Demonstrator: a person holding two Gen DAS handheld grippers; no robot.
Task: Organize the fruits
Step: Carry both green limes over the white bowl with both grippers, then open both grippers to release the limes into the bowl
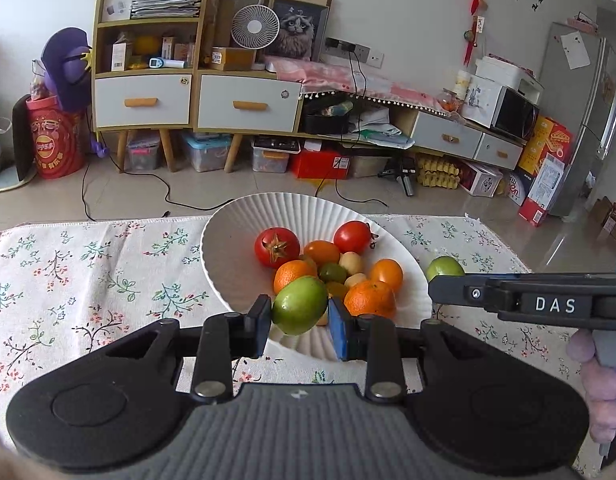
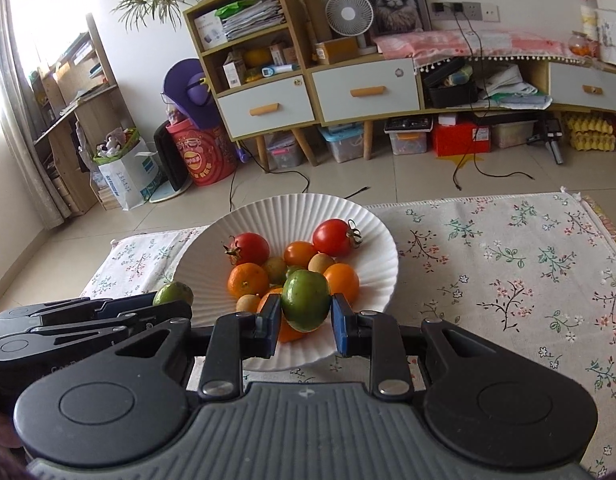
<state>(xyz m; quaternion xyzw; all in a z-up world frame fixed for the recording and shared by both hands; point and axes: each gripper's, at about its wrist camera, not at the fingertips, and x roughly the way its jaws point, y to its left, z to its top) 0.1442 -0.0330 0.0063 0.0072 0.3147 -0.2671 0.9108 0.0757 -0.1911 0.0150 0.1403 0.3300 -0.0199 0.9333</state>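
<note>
Two green fruits are being held: our left gripper (image 1: 299,318) is clamping one fruit (image 1: 300,304), our right gripper (image 2: 306,314) the other fruit (image 2: 306,300). Both are hanging at frame centre over the bowl's (image 2: 371,240) near rim, left gripper entering lower left in the right view.

Black grippers (image 1: 300,318) — blue pads (image 1: 339,328)

Bowl (image 1: 228,256): white, matt, finely ribbed. Cloth (image 1: 88,272) on the surface: woven fabric, floral print, matt, frayed hem. Tomatoes (image 1: 276,246): smooth, glossy skin. Oranges (image 1: 369,298): dimpled, dull sheen. Green fruit (image 1: 299,305): smooth, satin. Left hand-held gripper (image 1: 299,322): matt black plastic, blue pads, bright metal pivots, ribbed grey housing. Right hand-held gripper (image 2: 306,320): same finish. Floor (image 2: 387,176): glossy tile.
</note>
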